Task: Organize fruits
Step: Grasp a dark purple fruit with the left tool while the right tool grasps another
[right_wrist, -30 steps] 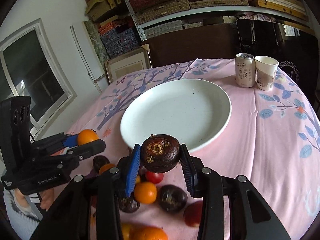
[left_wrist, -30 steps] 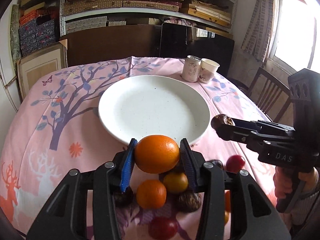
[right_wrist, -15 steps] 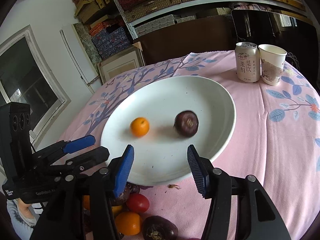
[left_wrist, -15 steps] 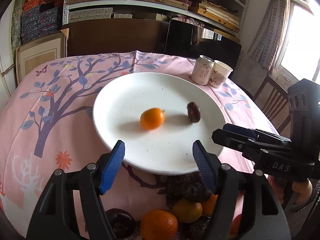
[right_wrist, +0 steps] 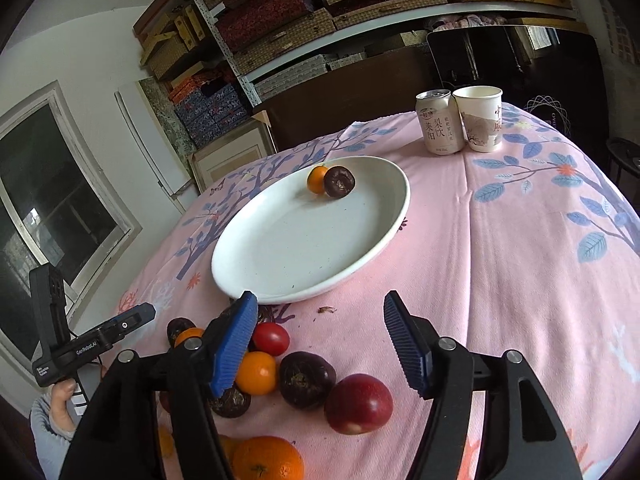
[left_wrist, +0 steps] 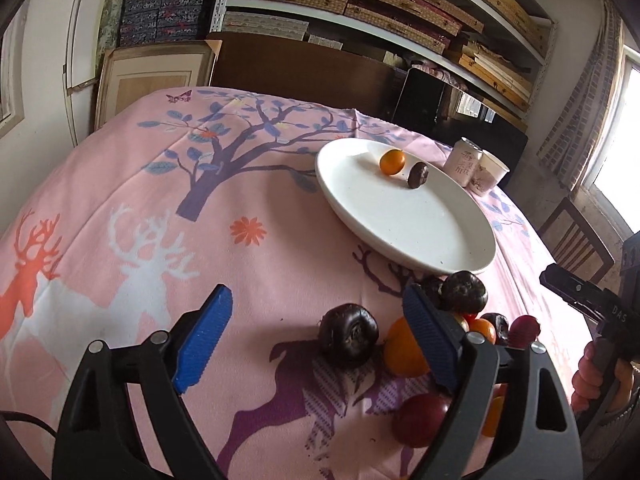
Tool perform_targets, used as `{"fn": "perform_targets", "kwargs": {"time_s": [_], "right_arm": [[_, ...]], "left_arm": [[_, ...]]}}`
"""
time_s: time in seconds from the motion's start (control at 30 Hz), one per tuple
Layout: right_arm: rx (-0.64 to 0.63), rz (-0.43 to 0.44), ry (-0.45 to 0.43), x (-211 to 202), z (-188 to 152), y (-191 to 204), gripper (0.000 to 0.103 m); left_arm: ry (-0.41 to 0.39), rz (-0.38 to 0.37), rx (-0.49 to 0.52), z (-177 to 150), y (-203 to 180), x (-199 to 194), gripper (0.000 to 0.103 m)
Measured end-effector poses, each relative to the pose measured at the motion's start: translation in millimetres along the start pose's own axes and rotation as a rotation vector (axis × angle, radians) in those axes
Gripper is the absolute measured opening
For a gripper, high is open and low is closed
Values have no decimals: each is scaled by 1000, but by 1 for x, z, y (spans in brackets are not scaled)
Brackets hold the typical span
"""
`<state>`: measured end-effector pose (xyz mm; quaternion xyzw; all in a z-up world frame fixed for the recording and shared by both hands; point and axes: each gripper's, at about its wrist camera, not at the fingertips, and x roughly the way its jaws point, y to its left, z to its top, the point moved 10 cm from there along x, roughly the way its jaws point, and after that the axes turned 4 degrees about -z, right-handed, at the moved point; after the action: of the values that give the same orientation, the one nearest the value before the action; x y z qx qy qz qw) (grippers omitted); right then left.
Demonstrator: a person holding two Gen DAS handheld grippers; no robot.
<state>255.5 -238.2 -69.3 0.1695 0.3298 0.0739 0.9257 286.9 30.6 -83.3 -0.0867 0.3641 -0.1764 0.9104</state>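
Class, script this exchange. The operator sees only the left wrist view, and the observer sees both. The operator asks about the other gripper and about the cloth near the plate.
Operator: My view catches only the edge of the right gripper. Is it carrying fruit?
Observer: No. The right gripper has its jaws wide open, with nothing between them.
Operator: Is anything loose on the cloth by the plate?
Observer: Yes. A small brown scrap lies just off the near rim of the plate.
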Motion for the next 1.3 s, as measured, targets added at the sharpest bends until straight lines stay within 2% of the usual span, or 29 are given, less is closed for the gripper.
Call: {"fn": "perform_targets", "kwargs": {"time_s": [0.1, 0.27, 0.33, 0.47, 0.53, 0.57, 0.6, 0.67, 0.8, 0.97, 1.07, 1.3], "right_arm": [[-7, 4, 3, -1, -5, 2, 67], [-26, 6, 15, 1, -9, 6, 67], [-30, 9, 17, 1, -10, 7, 68], [-46, 10, 28, 3, -13, 11, 68], [-55, 10, 35, 5, -15, 14, 68], [-59, 11, 37, 6, -16, 14, 68], [-63, 13, 38, 5, -16, 16, 68], [-66, 20, 41, 6, -18, 18, 68], [-66, 43, 56, 9, -21, 25, 68], [-139, 29, 80, 19, -28, 48, 68], [-199, -3, 88, 28, -32, 61, 68], [-244, -23, 121, 48, -36, 77, 64]], "left_arm": [[26, 4, 32, -10, -6, 4, 86], [73, 53, 98, -22, -9, 19, 86], [63, 75, 122, -22, -9, 19, 86], [71, 64, 107, -23, -6, 21, 86], [85, 27, 76, -24, -3, 23, 78], [98, 1, 61, -25, -2, 25, 61], [122, -23, 50, -28, -3, 28, 49], [141, -60, 43, -32, -7, 32, 48], [156, -78, 74, -36, -17, 36, 40], [139, -59, 95, -32, -21, 40, 41], [138, -46, 70, -31, -15, 41, 50], [132, -46, 78, -28, -17, 41, 48]]}}
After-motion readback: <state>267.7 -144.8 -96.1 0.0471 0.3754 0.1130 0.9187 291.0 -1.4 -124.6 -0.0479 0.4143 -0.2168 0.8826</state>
